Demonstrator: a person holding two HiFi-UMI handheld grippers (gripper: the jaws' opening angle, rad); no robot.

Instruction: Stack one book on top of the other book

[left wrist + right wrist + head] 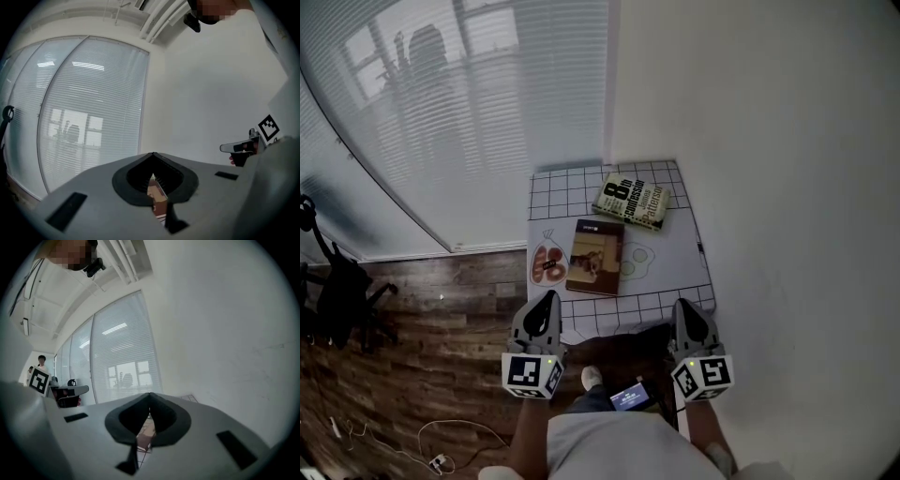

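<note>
two books lie flat on a small counter with a white, black-gridded top, and neither is touched yet, so i judge the task to be at its approach step, with no stacking done. the left gripper and the right gripper are held side by side short of the counter, each with its jaws pressed together and nothing between them. a brown-covered rectangular book lies nearest, ahead of the left jaws and a little toward the right ones. a dark green book with pale lettering lies beyond it, turned at an angle and nearer the line of the right jaws. the books are close together; whether a corner touches i cannot tell. the next move calls for spreading one pair of jaws and bringing them to an edge of one book. since both lie flat, getting a jaw under a cover looks like the hard part, and the other gripper may have to steady the book. each gripper view is filled by its own grey body, with only a sliver of brown cover showing past the jaw tips. the counter's near edge is hidden behind the grippers, the drawings printed on its top are partly covered by the brown book, and that book's title is too small to read.
</note>
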